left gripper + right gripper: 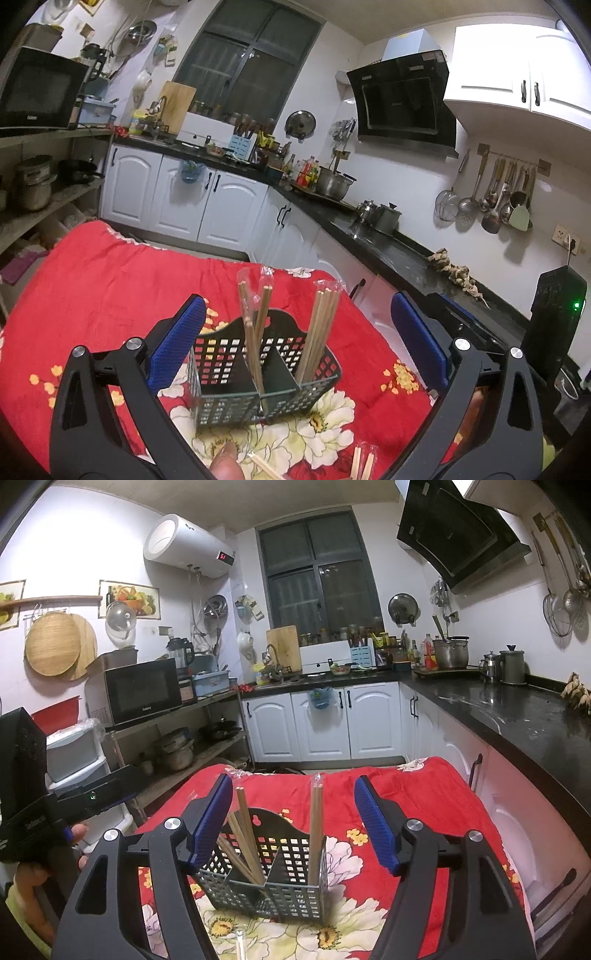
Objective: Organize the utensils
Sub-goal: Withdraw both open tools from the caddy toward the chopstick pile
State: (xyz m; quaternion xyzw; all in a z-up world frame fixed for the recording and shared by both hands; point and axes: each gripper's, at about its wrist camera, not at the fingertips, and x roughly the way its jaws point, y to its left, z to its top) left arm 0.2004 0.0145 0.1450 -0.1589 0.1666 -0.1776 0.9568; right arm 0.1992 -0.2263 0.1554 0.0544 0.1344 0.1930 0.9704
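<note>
A black perforated utensil basket (pixel 266 373) (pixel 273 871) stands on the red flowered cloth (pixel 92 295) (pixel 424 805), split into two compartments. Wooden chopsticks in clear sleeves lean in its left compartment (pixel 255 332) (pixel 243 834), and another bundle (pixel 319 332) (pixel 316 830) stands in its right one. My left gripper (pixel 297 308) is wide open around the basket, touching nothing. My right gripper (pixel 293 781) is open too; its left pad (pixel 210 823) is close beside the leaning chopsticks but not pressing them. More wrapped chopsticks (pixel 364 461) lie loose on the cloth in front.
A fingertip (pixel 225 461) shows at the left wrist view's bottom edge. The hand on the other gripper (pixel 33 871) is at the right wrist view's left. White cabinets (pixel 325 723) and a black counter (pixel 517 716) run behind and to the right; a shelf with a microwave (pixel 144 690) is on the left.
</note>
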